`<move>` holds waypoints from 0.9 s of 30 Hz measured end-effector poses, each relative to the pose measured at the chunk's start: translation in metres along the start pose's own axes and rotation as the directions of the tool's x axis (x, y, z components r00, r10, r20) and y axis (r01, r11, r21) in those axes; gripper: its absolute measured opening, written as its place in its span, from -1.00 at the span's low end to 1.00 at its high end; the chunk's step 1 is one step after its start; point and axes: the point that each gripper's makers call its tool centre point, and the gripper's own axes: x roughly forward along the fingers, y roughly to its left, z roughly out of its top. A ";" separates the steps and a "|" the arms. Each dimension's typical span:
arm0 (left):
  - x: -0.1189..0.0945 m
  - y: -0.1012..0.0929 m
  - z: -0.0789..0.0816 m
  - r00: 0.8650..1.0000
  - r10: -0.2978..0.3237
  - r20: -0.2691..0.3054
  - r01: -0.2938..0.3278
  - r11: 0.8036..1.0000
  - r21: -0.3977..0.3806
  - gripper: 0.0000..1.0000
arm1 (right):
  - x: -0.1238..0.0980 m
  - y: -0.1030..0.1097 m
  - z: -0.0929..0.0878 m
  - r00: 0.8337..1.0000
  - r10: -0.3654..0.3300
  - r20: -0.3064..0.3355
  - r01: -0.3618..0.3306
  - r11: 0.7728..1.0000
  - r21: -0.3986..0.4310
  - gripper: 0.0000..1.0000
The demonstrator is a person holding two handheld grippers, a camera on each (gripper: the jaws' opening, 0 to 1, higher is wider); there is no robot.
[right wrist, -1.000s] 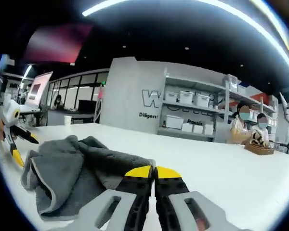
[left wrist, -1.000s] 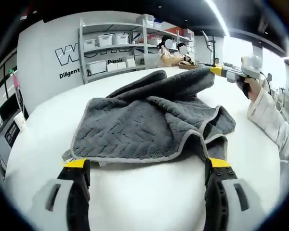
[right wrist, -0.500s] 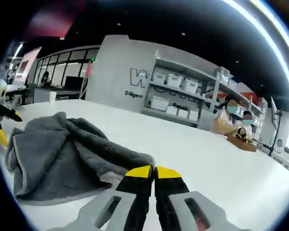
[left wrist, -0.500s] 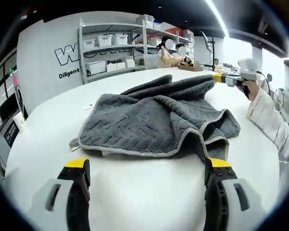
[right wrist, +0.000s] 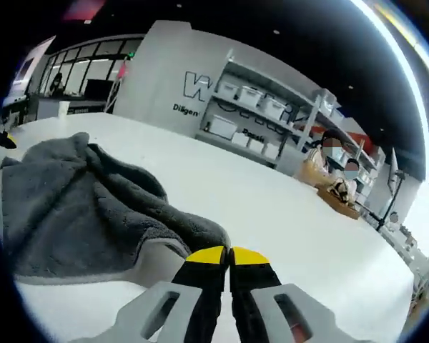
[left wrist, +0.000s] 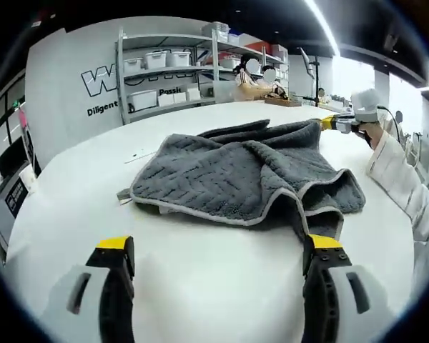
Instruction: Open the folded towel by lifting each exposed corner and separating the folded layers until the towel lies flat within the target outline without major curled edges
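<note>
A grey towel [left wrist: 236, 175] with a pale hem lies rumpled and partly folded on the white table [left wrist: 200, 286]. My left gripper [left wrist: 219, 243] stands open just short of the towel's near edge, holding nothing; its right fingertip [left wrist: 324, 241] sits close to a drooping fold. At the towel's far right corner my right gripper [left wrist: 330, 123] is shut on the cloth. In the right gripper view the shut gripper [right wrist: 229, 254] pinches the towel's corner, and the towel [right wrist: 71, 204] spreads away to the left.
A person's pale sleeve [left wrist: 400, 179] reaches in from the right behind the right gripper. A metal shelf with white bins [left wrist: 164, 71] stands against the lettered wall. Two people sit at a far table [left wrist: 261, 78]. The round table's edge curves at left.
The right gripper has drawn the held corner away and lower, so the towel has slid off from the left gripper's jaws and lies flatter. The left gripper stays open.
</note>
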 end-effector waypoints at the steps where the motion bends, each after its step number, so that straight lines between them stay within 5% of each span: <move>1: 0.000 0.000 0.000 1.000 0.000 0.000 0.000 1.000 0.000 0.94 | 0.000 -0.003 -0.004 1.000 -0.007 -0.015 0.007 1.000 -0.007 -1.00; 11: 0.000 -0.001 0.000 1.000 -0.006 0.003 0.006 1.000 -0.001 0.94 | 0.006 -0.002 -0.035 0.987 0.002 -0.162 -0.020 0.994 -0.109 -1.00; 19: -0.001 -0.007 0.006 0.999 -0.035 0.031 0.035 0.999 -0.014 0.94 | 0.010 0.000 -0.040 0.979 -0.021 -0.202 -0.019 0.981 -0.192 -1.00; 27: -0.004 -0.004 0.007 0.999 -0.031 0.035 0.031 0.999 -0.017 0.95 | 0.004 -0.021 -0.042 0.964 -0.135 -0.229 0.083 0.971 -0.225 -0.35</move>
